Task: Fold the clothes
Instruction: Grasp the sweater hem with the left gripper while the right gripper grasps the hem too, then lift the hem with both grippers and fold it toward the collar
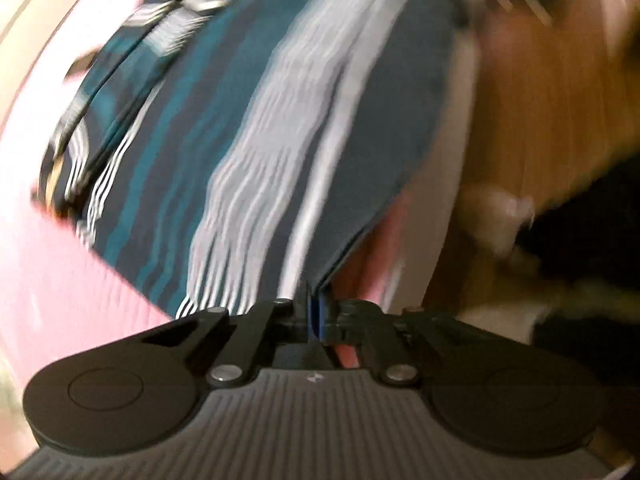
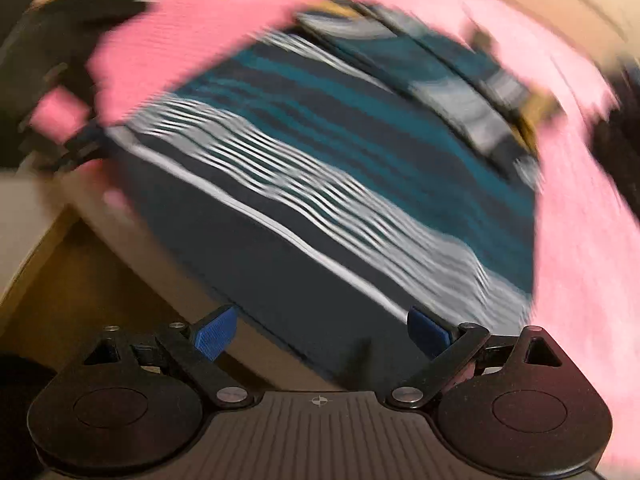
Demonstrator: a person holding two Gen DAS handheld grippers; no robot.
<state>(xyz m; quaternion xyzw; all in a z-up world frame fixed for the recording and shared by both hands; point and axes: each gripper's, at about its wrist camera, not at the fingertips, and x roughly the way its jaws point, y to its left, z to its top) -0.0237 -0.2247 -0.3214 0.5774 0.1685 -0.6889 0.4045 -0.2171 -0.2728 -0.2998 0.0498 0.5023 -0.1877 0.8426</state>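
Left hand-held gripper [image 1: 316, 316]: jaws pressed together, pinching the near corner of a striped garment [image 1: 256, 140], whose navy, teal and white bands run away from it across a pink bedsheet [image 1: 60, 280]. Right hand-held gripper [image 2: 320, 330]: blue fingers [image 2: 216, 332] spread wide, holding nothing, poised just at the garment's [image 2: 320, 184] dark near edge. The garment lies mostly flat on the sheet [image 2: 580, 260]; wooden floor [image 1: 532, 120] lies beside the bed. Both views are motion-blurred.
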